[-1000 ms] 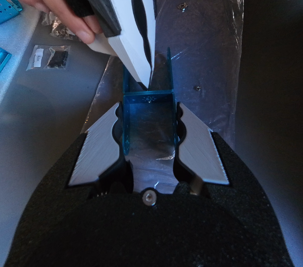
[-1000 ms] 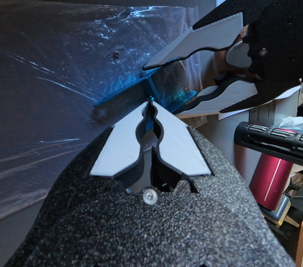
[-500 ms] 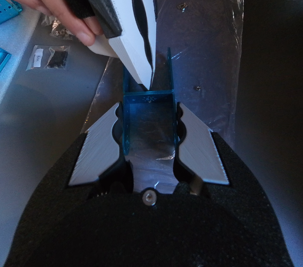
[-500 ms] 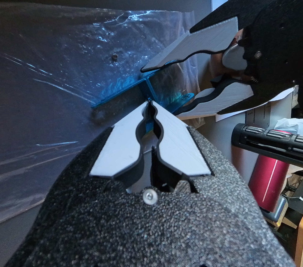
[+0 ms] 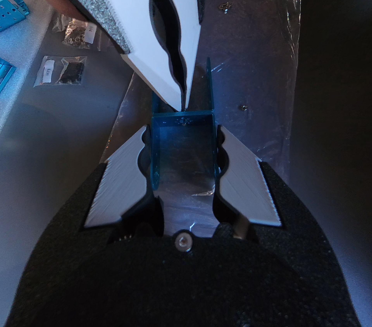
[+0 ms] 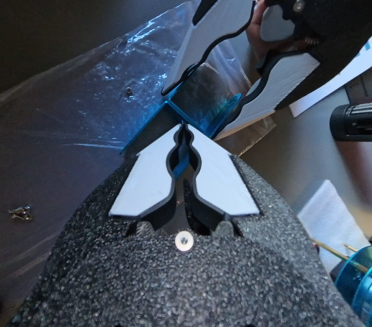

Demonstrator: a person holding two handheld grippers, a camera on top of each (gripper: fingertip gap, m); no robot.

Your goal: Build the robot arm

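Note:
A blue metal U-bracket assembly (image 5: 182, 146) stands on a clear plastic sheet (image 5: 251, 56). My left gripper (image 5: 182, 128) is shut on it, its fingers pressing the two side walls from outside. My right gripper (image 5: 183, 106) comes down from the upper left, shut, with its tip at the bracket's cross plate. In the right wrist view my right gripper (image 6: 182, 125) pinches a tiny dark piece that looks like a screw against the bracket (image 6: 197, 108). The left gripper (image 6: 201, 108) shows there at the upper right, clamped on the bracket.
A loose nut (image 5: 244, 107) and a small heap of screws (image 5: 225, 6) lie on the plastic. Small parts bags (image 5: 60, 71) and blue perforated plates (image 5: 10, 13) lie at the left. A black tool handle (image 6: 352, 122) and a white foam piece (image 6: 330, 216) are at the right.
The right gripper has rolled and shifted, its tip staying at the bracket's cross plate; its view now looks down more steeply. The left gripper and bracket have stayed still.

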